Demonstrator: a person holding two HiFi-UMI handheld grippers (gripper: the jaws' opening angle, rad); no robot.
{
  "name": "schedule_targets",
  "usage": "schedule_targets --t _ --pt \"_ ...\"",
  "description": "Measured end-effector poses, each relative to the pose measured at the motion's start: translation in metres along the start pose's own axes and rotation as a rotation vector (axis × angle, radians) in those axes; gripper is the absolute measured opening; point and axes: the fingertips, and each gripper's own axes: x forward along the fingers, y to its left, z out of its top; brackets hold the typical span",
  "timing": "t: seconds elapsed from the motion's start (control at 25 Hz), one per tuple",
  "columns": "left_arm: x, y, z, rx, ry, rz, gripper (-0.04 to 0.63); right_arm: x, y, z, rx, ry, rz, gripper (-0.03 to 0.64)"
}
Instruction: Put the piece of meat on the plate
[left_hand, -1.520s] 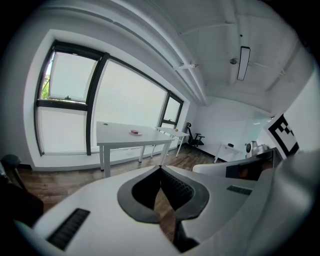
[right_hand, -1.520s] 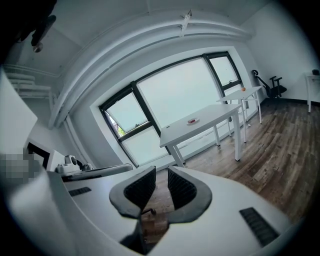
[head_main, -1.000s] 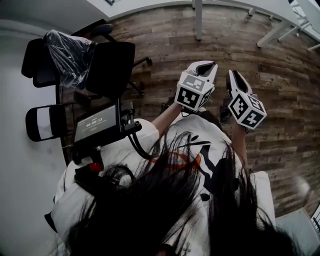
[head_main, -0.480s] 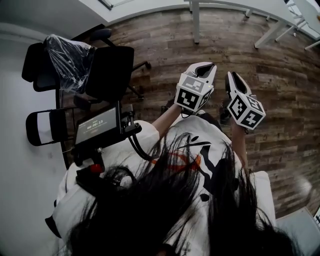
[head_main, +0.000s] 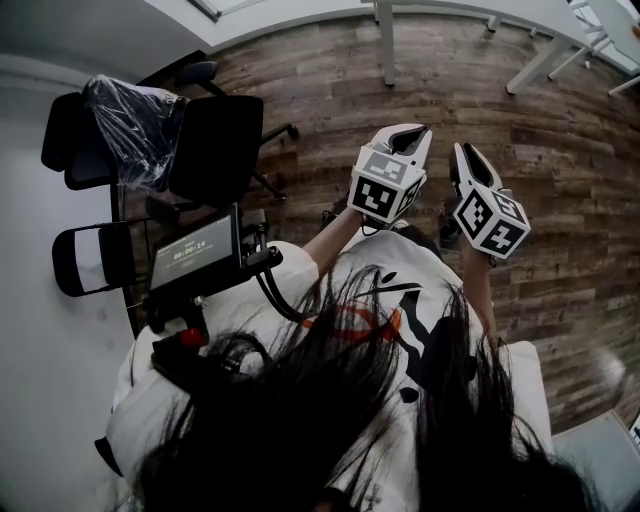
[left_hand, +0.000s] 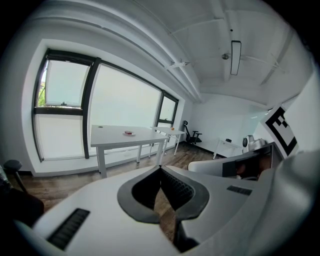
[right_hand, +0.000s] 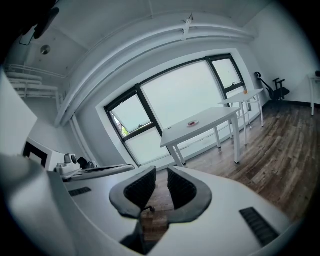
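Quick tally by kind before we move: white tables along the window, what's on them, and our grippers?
White tables: 2, nearer table and farther table
Plates: 1, plate on the nearer table
Orange items: 1, small orange item on the farther table
Grippers: 2, left gripper and right gripper
Total: 6

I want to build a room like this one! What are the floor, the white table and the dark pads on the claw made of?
The floor looks like matte wood planks or wood-look laminate: brown grain and board seams. The white table seems painted metal or laminate: smooth, even white, thin legs. The right claw's pads look like black rubber: ribbed and dull.
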Motion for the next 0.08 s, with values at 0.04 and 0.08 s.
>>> schedule_targets --t 0.04,0.08 --pt "-0.0002 -0.0006 -0.0003 0.001 0.0 -0.002 0.006 -0.0006 -0.0001 -0.0004 0.001 -0.001 -0.001 0.083" --pt "-0.0004 -0.0013 -0.0007 0.002 0.001 -0.003 0.006 -0.0013 -0.0003 -0.0007 0.002 -0.001 -0.003 0.081"
